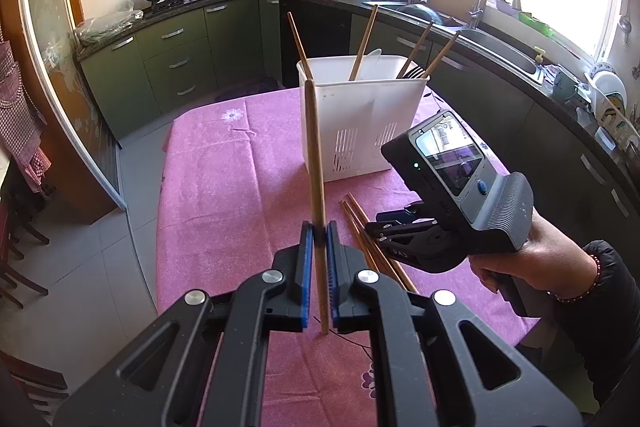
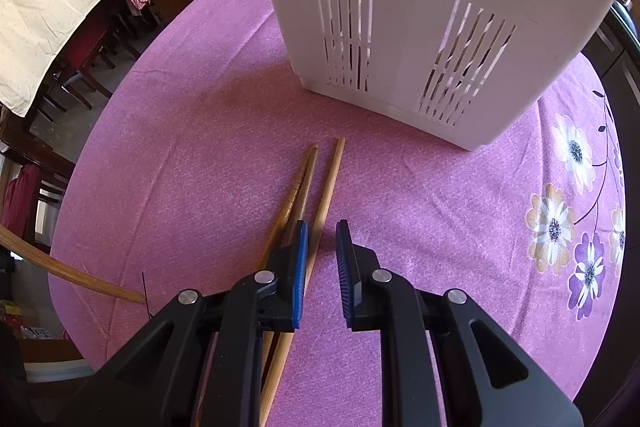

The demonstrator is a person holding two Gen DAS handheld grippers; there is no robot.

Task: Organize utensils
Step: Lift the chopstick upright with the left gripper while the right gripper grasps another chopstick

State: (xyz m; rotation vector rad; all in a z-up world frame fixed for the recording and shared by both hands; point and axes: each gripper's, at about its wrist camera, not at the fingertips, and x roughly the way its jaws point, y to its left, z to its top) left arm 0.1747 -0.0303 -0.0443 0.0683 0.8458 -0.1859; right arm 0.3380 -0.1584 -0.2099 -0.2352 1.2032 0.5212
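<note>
Upright chopstick (image 1: 316,163) between left tongs (image 1: 319,231)

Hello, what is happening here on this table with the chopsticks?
A person is sorting chopsticks into the white holder. The left gripper is shut on one chopstick, held upright. The right gripper is open, low over the loose chopsticks lying on the pink tablecloth. Several chopsticks stand in the holder.

White slotted caddy (image 2: 420,7), brown chopsticks (image 2: 326,183), pink floral tablecloth (image 2: 200,147)
</note>
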